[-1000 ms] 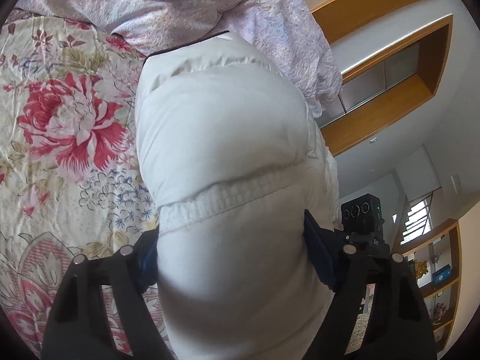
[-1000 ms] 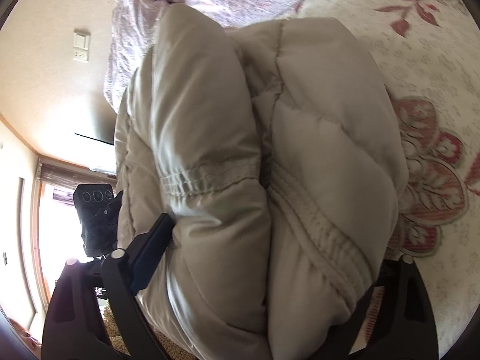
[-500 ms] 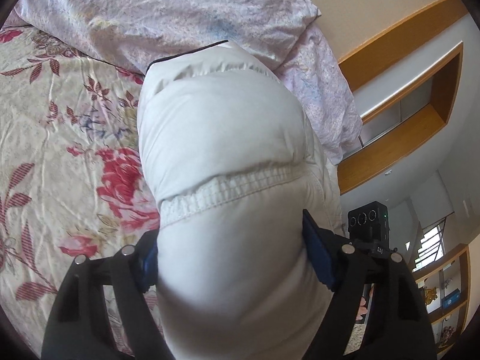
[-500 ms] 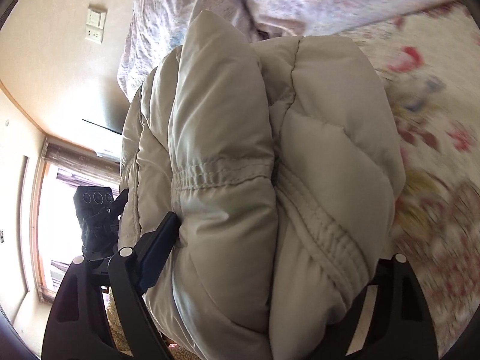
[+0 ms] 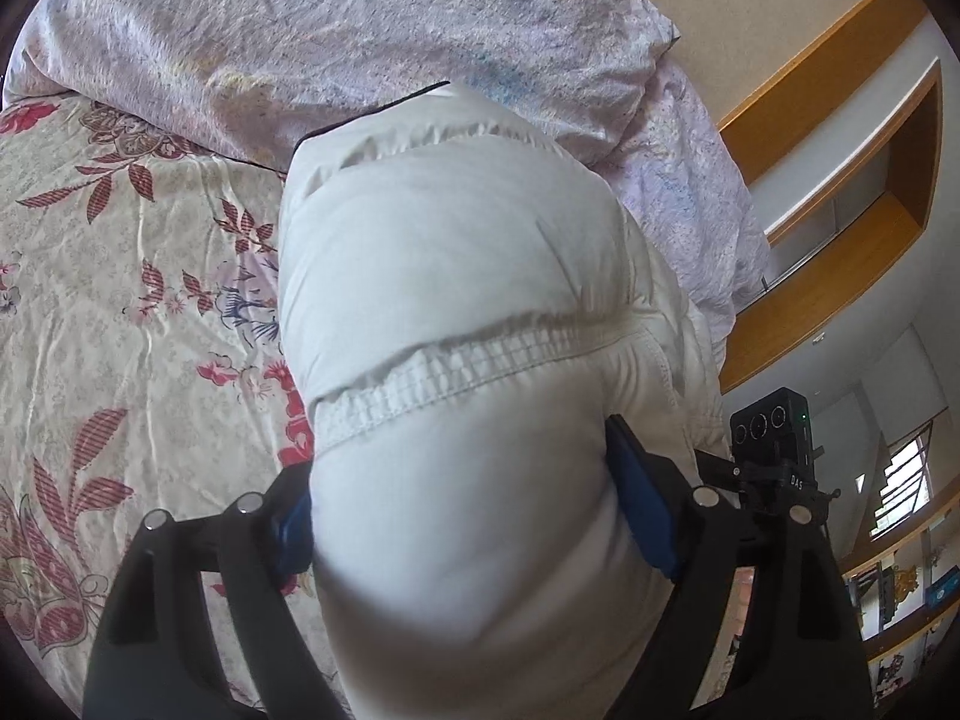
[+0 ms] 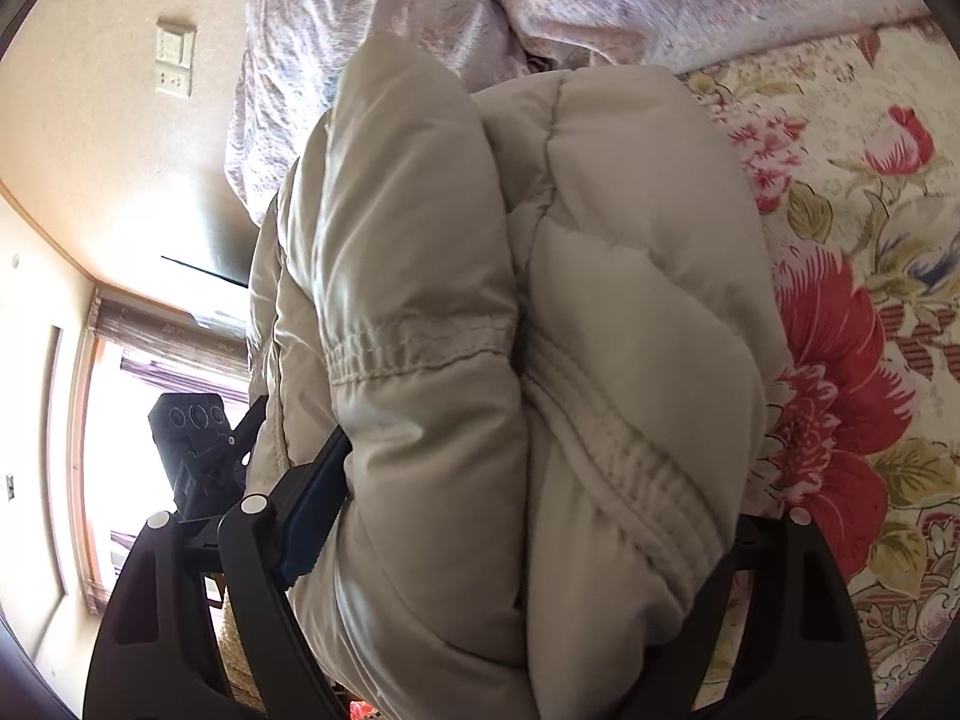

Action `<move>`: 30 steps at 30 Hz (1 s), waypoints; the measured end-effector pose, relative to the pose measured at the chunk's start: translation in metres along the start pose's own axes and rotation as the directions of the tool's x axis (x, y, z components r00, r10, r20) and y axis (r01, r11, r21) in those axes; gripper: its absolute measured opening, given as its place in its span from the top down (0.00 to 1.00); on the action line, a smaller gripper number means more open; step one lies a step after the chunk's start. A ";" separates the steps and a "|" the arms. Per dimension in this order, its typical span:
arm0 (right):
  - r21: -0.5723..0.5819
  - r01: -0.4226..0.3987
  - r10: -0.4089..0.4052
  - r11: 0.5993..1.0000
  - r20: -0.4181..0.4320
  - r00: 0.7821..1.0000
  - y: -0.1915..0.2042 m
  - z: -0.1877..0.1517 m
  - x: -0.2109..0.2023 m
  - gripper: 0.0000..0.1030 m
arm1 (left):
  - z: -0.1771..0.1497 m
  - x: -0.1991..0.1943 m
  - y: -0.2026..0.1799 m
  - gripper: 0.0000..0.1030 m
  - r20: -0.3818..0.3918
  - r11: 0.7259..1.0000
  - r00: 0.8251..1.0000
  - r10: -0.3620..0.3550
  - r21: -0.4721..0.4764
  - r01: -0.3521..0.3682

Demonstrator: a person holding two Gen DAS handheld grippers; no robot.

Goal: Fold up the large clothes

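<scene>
Both claws, left claw (image 5: 462,534) and right claw (image 6: 516,546), grip the puffy jacket (image 5: 456,312) over the floral bedspread (image 5: 120,312).

Bright daylight, window (image 6: 90,420) blown out; fisheye edges warped, nearest fabric soft.

The left tongs (image 5: 459,516) are clamping a bulging fold of the white puffy jacket (image 5: 456,312) above the floral bedspread (image 5: 120,312), near the lilac pillow (image 5: 336,30).
</scene>
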State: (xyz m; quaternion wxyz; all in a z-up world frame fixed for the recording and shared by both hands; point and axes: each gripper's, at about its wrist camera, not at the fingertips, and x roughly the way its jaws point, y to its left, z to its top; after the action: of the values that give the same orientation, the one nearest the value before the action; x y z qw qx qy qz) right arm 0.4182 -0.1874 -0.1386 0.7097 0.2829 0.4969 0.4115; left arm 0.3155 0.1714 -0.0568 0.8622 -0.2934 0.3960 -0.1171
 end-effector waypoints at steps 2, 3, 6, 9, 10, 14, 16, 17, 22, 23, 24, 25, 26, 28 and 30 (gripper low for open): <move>0.013 -0.004 0.004 1.000 0.001 1.000 -0.011 -0.005 -0.004 0.19 | 0.001 0.003 -0.001 0.19 0.002 1.000 1.000 0.015 0.010 -0.015; 0.021 -0.008 0.008 1.000 0.001 1.000 -0.015 -0.006 -0.005 0.19 | 0.000 0.003 0.000 0.19 0.003 1.000 1.000 0.018 0.011 -0.018; 0.047 -0.019 0.019 0.999 0.001 1.000 -0.022 -0.004 -0.004 0.18 | -0.001 0.005 0.003 0.18 0.003 1.000 1.000 0.019 0.006 -0.019; 0.055 -0.005 0.005 0.998 -0.002 1.000 -0.021 0.002 -0.007 0.15 | -0.002 0.004 0.007 0.16 0.002 1.000 1.000 0.020 -0.003 -0.020; 0.059 0.006 -0.006 0.998 -0.003 1.000 -0.020 0.004 -0.006 0.14 | -0.002 0.004 0.007 0.15 0.003 1.000 1.000 0.021 -0.006 -0.021; 0.063 0.061 -0.061 0.996 -0.013 0.998 -0.014 0.007 -0.007 0.07 | -0.003 0.001 0.007 0.11 0.017 0.999 0.999 0.043 -0.007 -0.043; 0.042 0.111 -0.111 0.993 -0.003 0.994 -0.001 0.011 -0.006 0.06 | -0.004 -0.002 0.006 0.09 0.024 0.998 0.998 0.055 -0.005 -0.055; 0.030 0.137 -0.138 0.990 0.005 0.990 0.008 0.012 -0.006 0.05 | -0.004 -0.004 0.005 0.09 0.026 0.998 0.998 0.062 -0.002 -0.062; -0.009 0.258 -0.257 0.966 0.070 0.964 0.026 0.014 -0.030 0.05 | -0.004 -0.019 -0.004 0.09 0.064 0.991 0.990 0.127 0.036 -0.130; -0.012 0.275 -0.273 0.961 0.081 0.958 0.028 0.013 -0.034 0.05 | -0.005 -0.023 -0.007 0.08 0.080 0.987 0.986 0.148 0.052 -0.152; -0.018 0.293 -0.290 0.956 0.093 0.952 0.029 0.013 -0.039 0.05 | -0.005 -0.026 -0.010 0.07 0.093 0.983 0.982 0.167 0.067 -0.173; -0.024 0.314 -0.310 0.949 0.114 0.944 0.032 0.013 -0.045 0.05 | -0.005 -0.029 -0.012 0.06 0.103 0.979 0.978 0.179 0.079 -0.188; -0.026 0.336 -0.330 0.942 0.136 0.934 0.034 0.013 -0.052 0.05 | -0.005 -0.033 -0.015 0.06 0.112 0.976 0.976 0.189 0.089 -0.199; -0.016 0.358 -0.350 0.934 0.171 0.921 0.037 0.014 -0.065 0.05 | -0.005 -0.039 -0.021 0.04 0.130 0.970 0.970 0.203 0.106 -0.218; -0.002 0.347 -0.340 0.938 0.188 0.921 0.034 0.013 -0.078 0.05 | -0.005 -0.045 -0.027 0.03 0.146 0.965 0.965 0.216 0.122 -0.234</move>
State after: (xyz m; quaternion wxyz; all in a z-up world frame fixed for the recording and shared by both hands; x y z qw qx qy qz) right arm 0.4065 -0.2374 -0.0695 0.8186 0.2160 0.4635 0.2614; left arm 0.2827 0.1669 -0.0152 0.9124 -0.1931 0.3599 -0.0259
